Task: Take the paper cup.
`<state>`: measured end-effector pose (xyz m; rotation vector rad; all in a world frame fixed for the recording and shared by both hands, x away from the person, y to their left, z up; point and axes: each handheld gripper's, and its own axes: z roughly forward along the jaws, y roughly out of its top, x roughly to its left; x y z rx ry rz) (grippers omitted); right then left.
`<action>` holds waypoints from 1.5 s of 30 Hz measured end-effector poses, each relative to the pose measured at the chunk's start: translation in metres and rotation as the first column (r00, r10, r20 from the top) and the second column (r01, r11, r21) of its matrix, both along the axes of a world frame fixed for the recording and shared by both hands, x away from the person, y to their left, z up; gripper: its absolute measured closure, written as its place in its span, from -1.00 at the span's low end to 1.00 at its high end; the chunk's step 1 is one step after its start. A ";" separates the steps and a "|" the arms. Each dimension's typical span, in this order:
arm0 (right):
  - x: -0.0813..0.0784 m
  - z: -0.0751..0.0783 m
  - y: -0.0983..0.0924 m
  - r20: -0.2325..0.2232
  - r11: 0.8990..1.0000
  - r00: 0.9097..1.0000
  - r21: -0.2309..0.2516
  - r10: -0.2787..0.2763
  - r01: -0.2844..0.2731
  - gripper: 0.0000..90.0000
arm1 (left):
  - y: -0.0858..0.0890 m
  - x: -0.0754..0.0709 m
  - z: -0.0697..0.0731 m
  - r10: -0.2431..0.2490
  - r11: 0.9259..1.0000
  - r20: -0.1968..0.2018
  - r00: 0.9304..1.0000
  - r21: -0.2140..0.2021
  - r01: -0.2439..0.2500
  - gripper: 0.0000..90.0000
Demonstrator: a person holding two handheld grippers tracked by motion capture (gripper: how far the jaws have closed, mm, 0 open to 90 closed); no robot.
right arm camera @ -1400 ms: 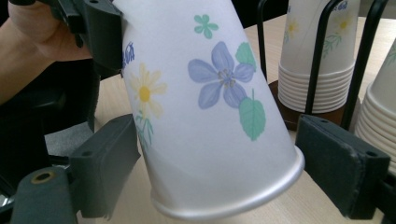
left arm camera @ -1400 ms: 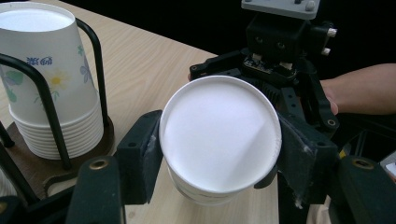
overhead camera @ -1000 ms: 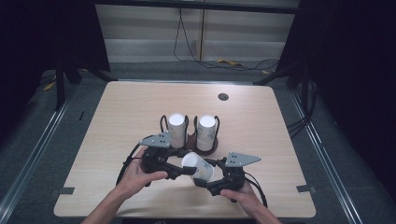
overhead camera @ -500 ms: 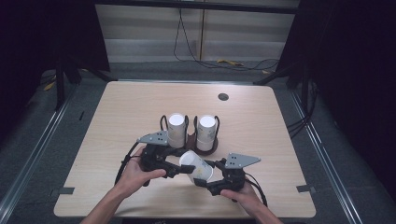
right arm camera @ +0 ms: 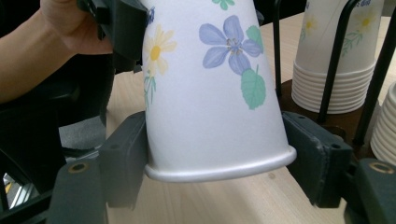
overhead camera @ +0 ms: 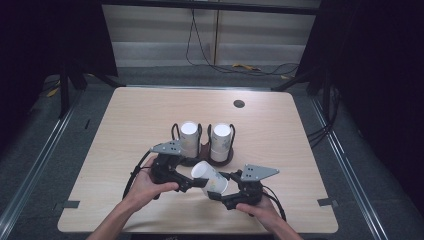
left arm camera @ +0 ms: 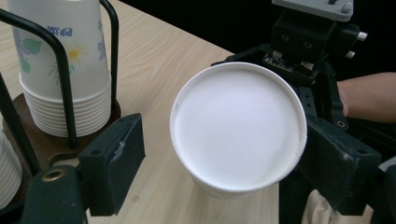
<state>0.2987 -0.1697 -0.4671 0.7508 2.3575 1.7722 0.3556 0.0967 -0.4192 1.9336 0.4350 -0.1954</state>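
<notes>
A white paper cup printed with flowers hangs tilted over the table's front, between the two grippers. My right gripper is shut on it near the rim, one jaw on each side. The cup's flat white base points at my left gripper. That gripper is open around the base: its right jaw lies at the cup's edge and its left jaw stands apart. Just behind, two upside-down cup stacks sit in a dark wire-looped holder.
A small dark round hole marks the table's far side. Cables lie on the floor beyond the table. The holder's black wire loops stand close to the left jaw. Bare tabletop spreads to either side.
The cup has tipped a little, its base turning toward the left gripper. Both hands have barely shifted.
</notes>
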 end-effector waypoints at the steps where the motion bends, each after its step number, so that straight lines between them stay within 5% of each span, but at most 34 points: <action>1: 0.001 0.001 0.000 0.005 1.000 1.000 -0.011 -0.001 0.001 -0.39 | 0.000 0.000 0.000 0.001 1.000 0.008 1.000 0.009 -0.001 -0.61; 9: 0.004 0.008 -0.002 0.011 0.998 1.000 -0.061 0.017 -0.016 -0.38 | 0.002 -0.001 0.002 0.004 0.999 0.048 0.999 0.039 -0.006 -0.62; 18: 0.008 0.020 -0.007 0.029 0.995 0.999 -0.104 0.014 -0.011 -0.37 | 0.006 0.000 0.008 0.038 0.999 0.061 0.997 0.014 -0.039 -0.60; 19: 0.011 0.024 -0.008 0.030 0.994 0.999 -0.112 0.013 -0.010 -0.36 | 0.008 0.001 0.007 0.050 0.998 0.090 0.995 0.026 -0.052 -0.66; 30: 0.019 0.017 -0.001 0.020 0.988 0.999 -0.150 0.038 -0.034 -0.36 | 0.011 -0.002 0.002 0.024 0.996 0.084 0.996 0.084 -0.031 -0.65; 45: 0.017 0.015 0.000 -0.029 0.960 0.997 -0.270 0.069 -0.075 -0.34 | 0.007 -0.004 -0.006 -0.036 0.989 0.104 0.994 0.148 0.020 -0.65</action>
